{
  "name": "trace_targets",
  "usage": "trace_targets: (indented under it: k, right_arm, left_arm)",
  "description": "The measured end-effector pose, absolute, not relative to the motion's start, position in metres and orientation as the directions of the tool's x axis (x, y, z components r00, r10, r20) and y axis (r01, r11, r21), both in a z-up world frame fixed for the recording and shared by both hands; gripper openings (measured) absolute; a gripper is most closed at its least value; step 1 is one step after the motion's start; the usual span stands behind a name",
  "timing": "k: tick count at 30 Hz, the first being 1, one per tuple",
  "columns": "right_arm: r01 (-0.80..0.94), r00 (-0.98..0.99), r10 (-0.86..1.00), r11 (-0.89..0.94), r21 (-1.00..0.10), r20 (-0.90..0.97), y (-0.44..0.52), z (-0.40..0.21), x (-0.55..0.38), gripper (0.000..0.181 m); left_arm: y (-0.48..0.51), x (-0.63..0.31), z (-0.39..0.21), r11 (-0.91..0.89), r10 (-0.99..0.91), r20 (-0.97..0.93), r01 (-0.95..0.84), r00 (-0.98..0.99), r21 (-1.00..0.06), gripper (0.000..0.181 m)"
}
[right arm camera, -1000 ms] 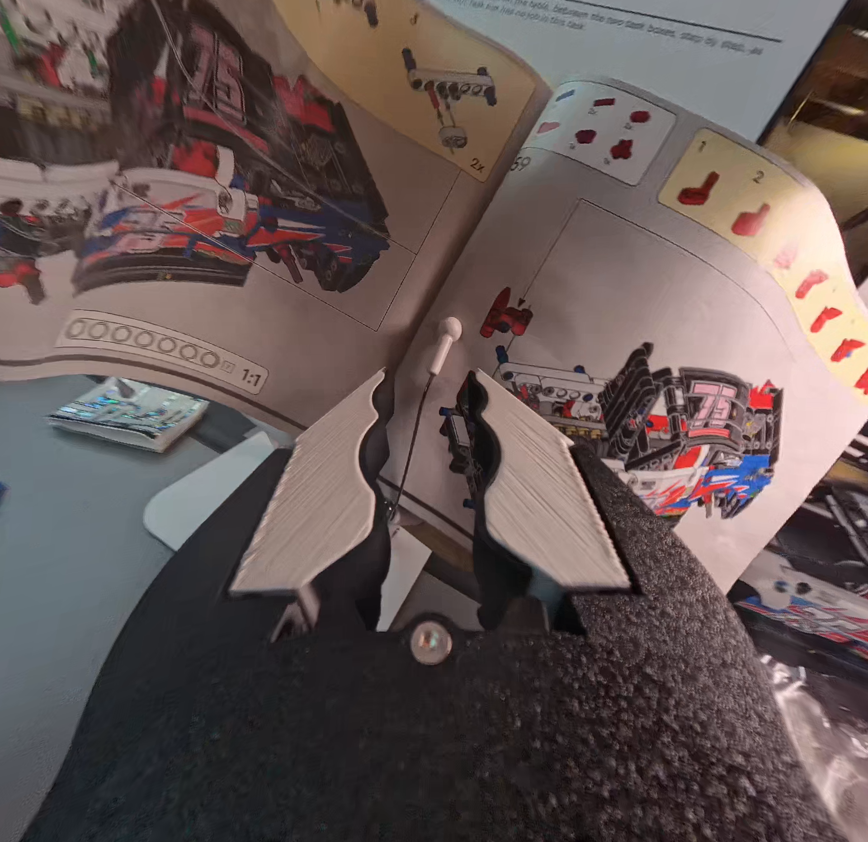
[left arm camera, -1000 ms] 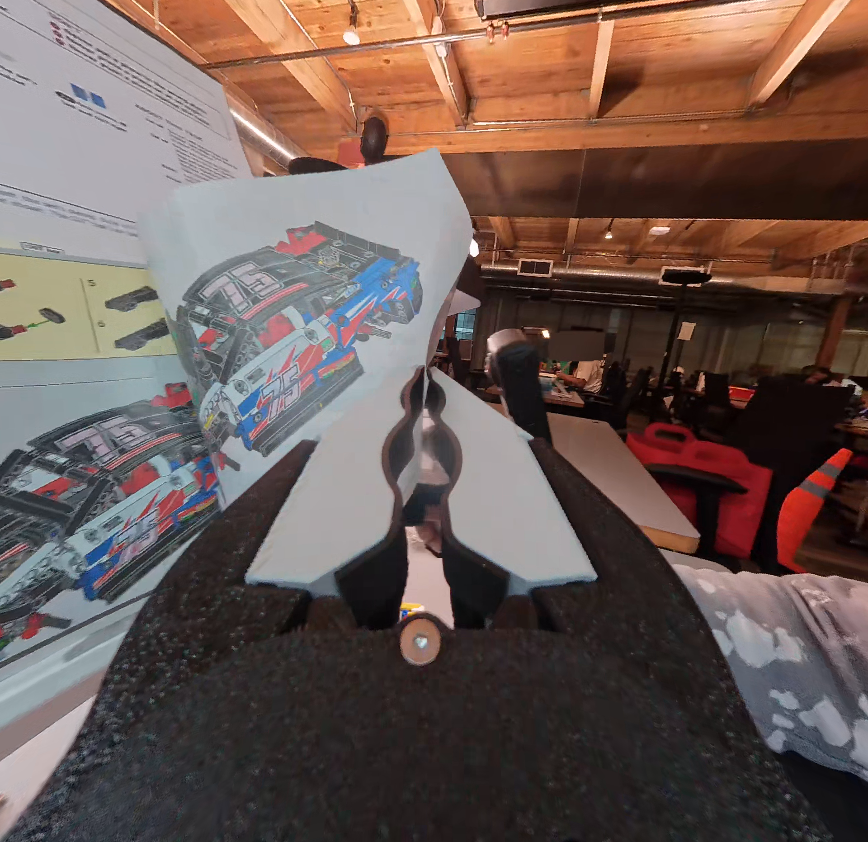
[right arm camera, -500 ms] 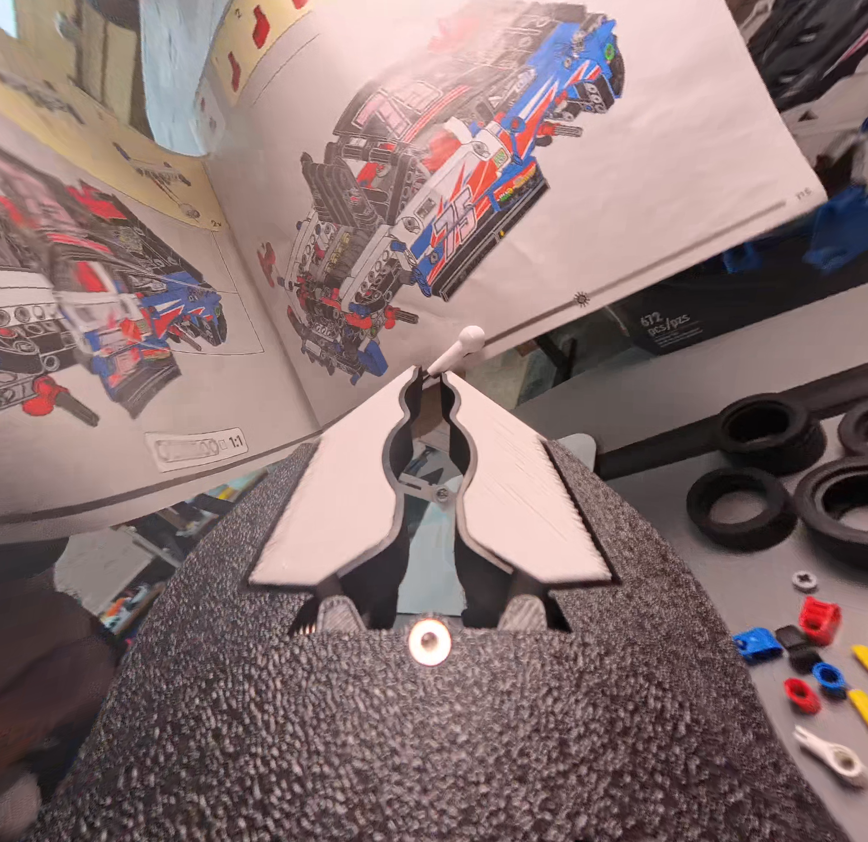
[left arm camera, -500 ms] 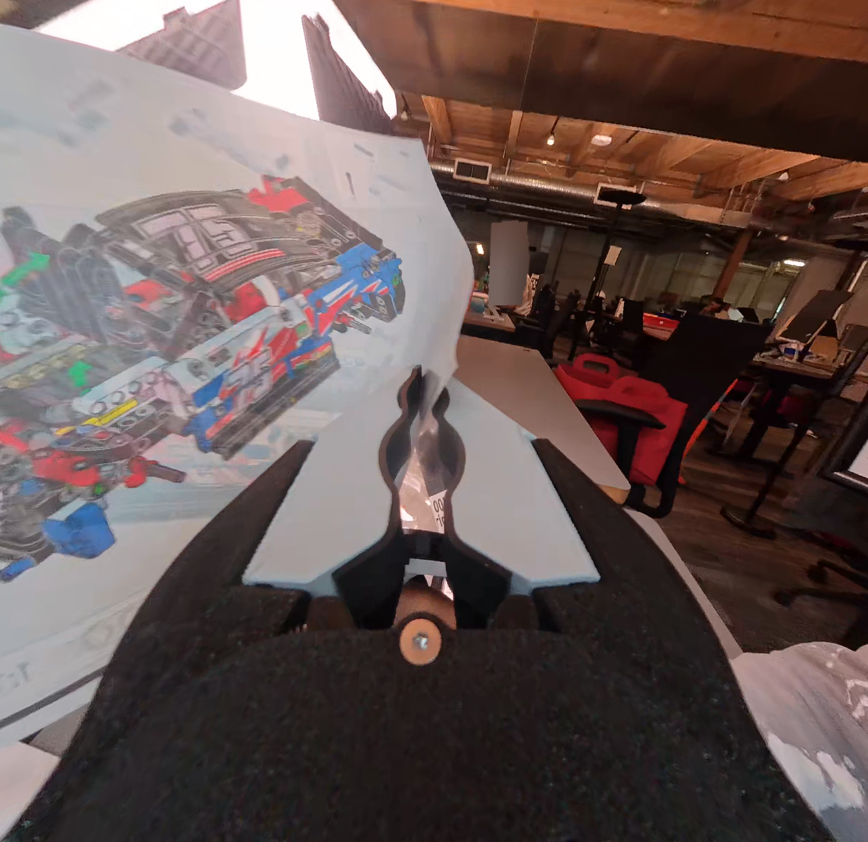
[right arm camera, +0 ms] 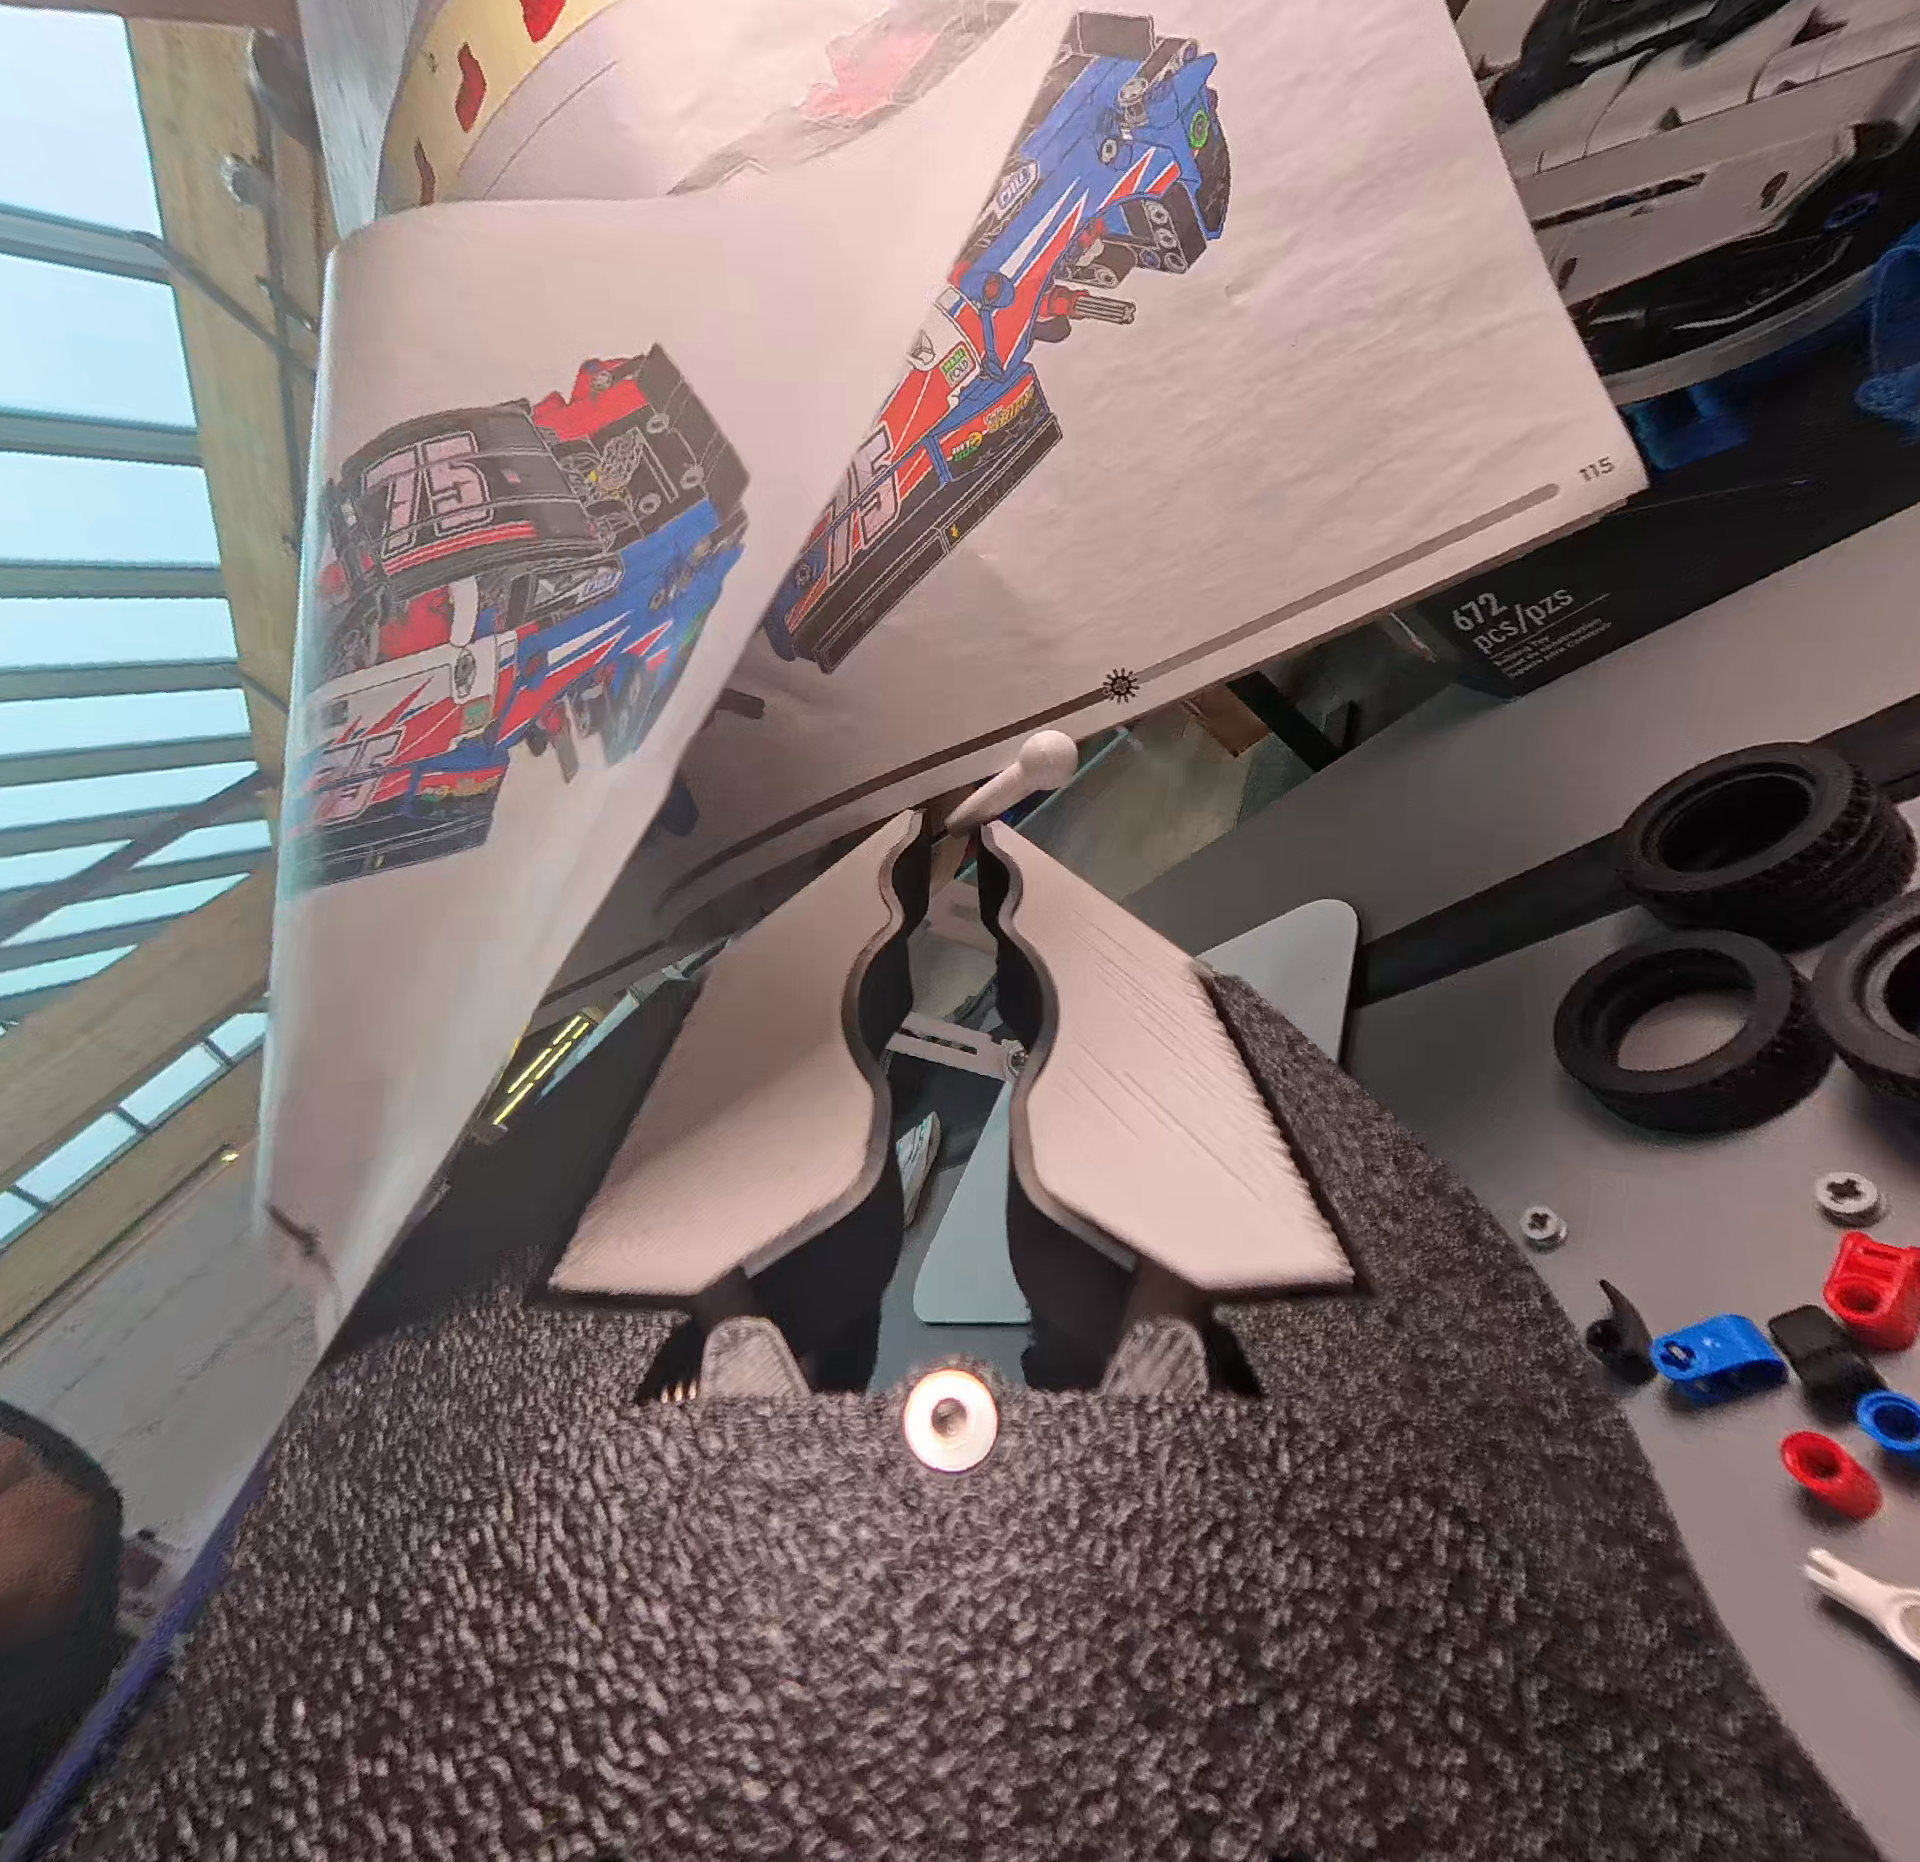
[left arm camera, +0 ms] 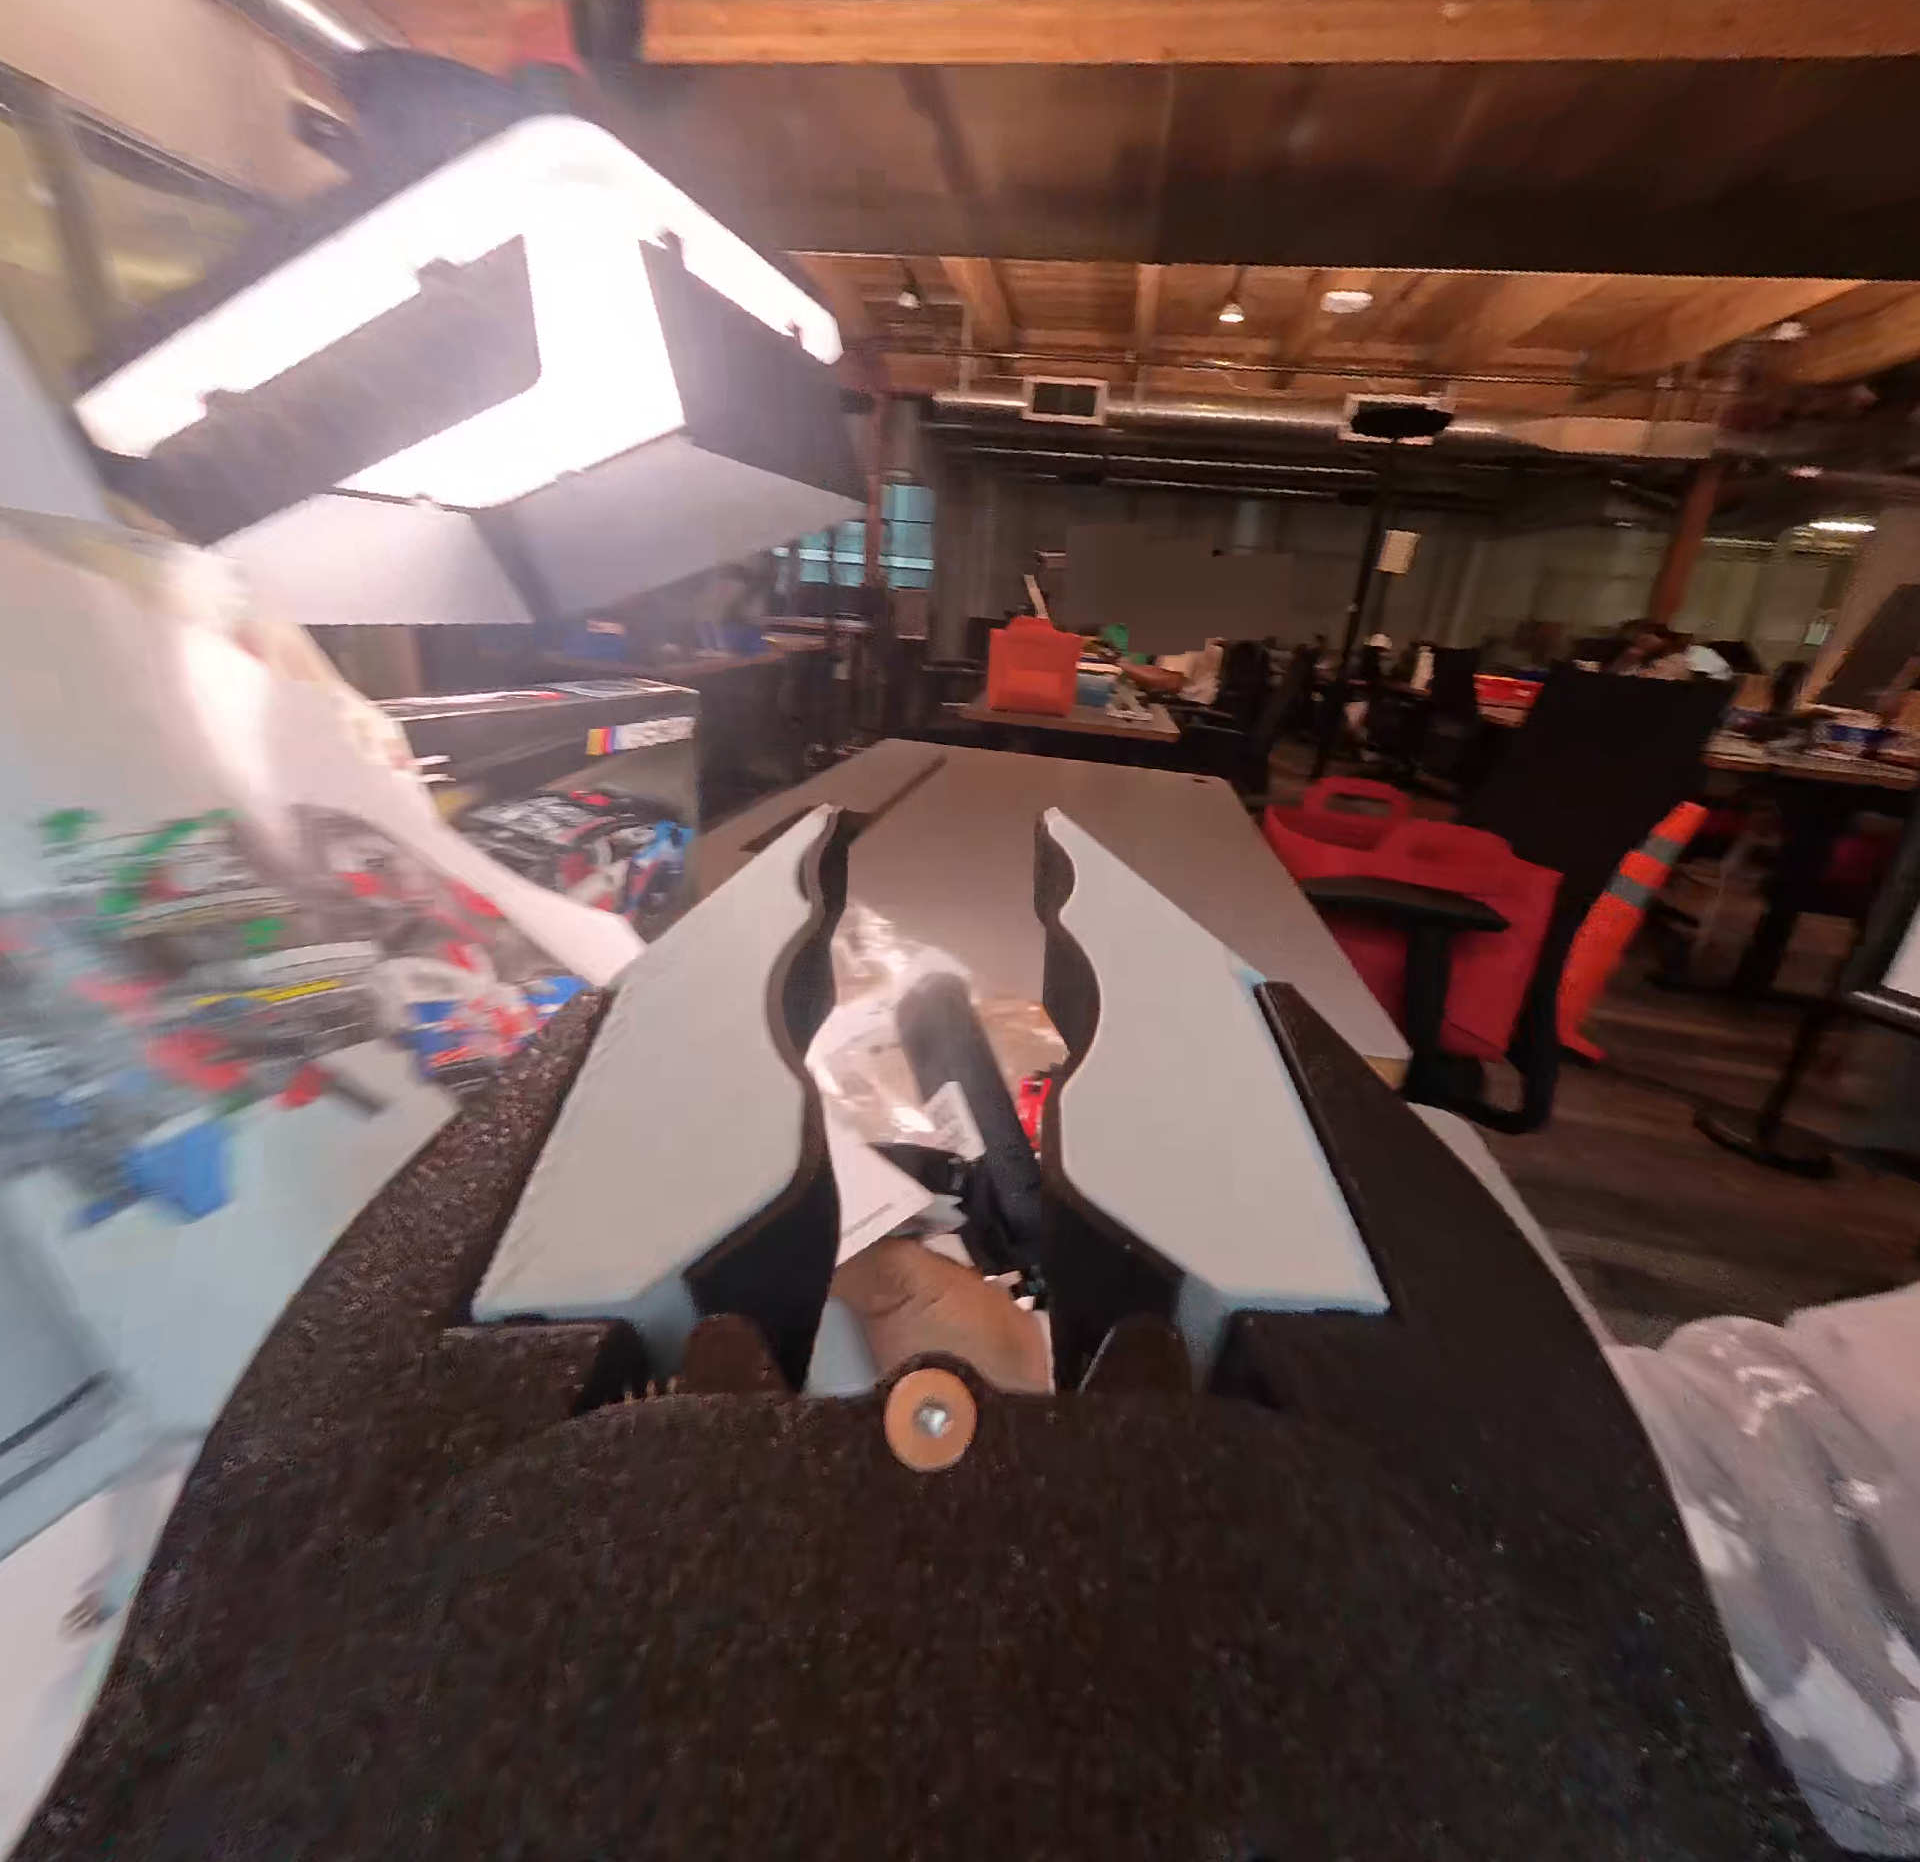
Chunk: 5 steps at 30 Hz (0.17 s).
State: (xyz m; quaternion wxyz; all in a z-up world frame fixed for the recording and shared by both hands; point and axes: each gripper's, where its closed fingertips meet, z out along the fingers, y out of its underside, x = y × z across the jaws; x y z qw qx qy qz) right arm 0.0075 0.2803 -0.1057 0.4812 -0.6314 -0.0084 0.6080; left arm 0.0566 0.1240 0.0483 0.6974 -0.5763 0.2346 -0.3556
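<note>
In the right wrist view my right gripper (right arm camera: 951, 825) has its jaws nearly closed at the lower edge of an open instruction booklet (right arm camera: 1143, 358) with race-car drawings. The booklet is held up in the air, one page curling over from the left. A small white ball-ended pin (right arm camera: 1023, 773) sticks out between the tips. In the left wrist view my left gripper (left arm camera: 940, 825) is open and empty. The blurred booklet (left arm camera: 208, 929) is to its left, apart from it. Behind its jaws lie a clear bag of black parts (left arm camera: 935, 1064) and a hand (left arm camera: 935, 1303).
On the grey table (right arm camera: 1455, 1137) to the right lie black tyres (right arm camera: 1694, 1033), small blue (right arm camera: 1714, 1345) and red (right arm camera: 1870, 1282) parts and a white part (right arm camera: 1870, 1604). A black box (right arm camera: 1538, 607) stands behind. A lit panel (left arm camera: 468, 358), red bag (left arm camera: 1403, 877) and orange cone (left arm camera: 1631, 898) show beyond. The grippers' ends are close to 20 cm from one another. The lit panel (left arm camera: 468, 358) is about 25 cm from both grippers' fingertips.
My left gripper has opened and let go of the page, which now hangs to its left. My right gripper closed at the booklet's lower edge and stays there.
</note>
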Motion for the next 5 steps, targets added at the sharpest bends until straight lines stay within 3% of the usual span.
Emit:
trace_targets:
  k: [5]
  right_arm:
    - [-0.608,0.146,0.538,-0.613,-0.505,-0.830,0.280,-0.114,0.006,0.006]
  left_arm:
    - [0.170,-0.052,0.013,-0.011,-0.470,0.116,0.125,0.875,-0.992,0.025]
